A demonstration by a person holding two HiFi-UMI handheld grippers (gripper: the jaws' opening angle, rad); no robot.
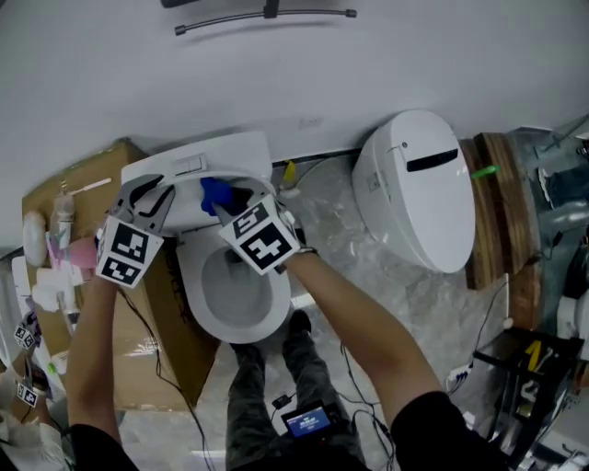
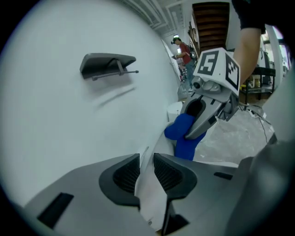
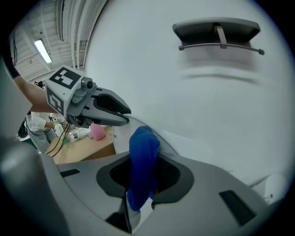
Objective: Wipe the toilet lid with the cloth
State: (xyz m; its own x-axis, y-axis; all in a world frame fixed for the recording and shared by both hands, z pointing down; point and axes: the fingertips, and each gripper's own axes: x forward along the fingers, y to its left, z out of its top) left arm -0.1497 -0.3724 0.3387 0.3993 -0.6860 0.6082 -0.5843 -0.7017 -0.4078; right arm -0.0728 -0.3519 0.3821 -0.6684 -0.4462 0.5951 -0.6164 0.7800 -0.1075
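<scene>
The white toilet stands against the wall with its lid raised over the open bowl. My left gripper is at the lid's left side. In the left gripper view its pads close on the lid's white edge, which fills the narrow gap between them. My right gripper is just right of it, shut on a bunched blue cloth held against the lid. The cloth hangs between the right jaws, and the left gripper shows beyond it. The cloth also shows in the left gripper view.
A second white toilet stands to the right, beside wooden boards. A cardboard box with bottles and a pink container is at the left. A grey bracket hangs on the wall above. Cables and a lit device lie near my legs.
</scene>
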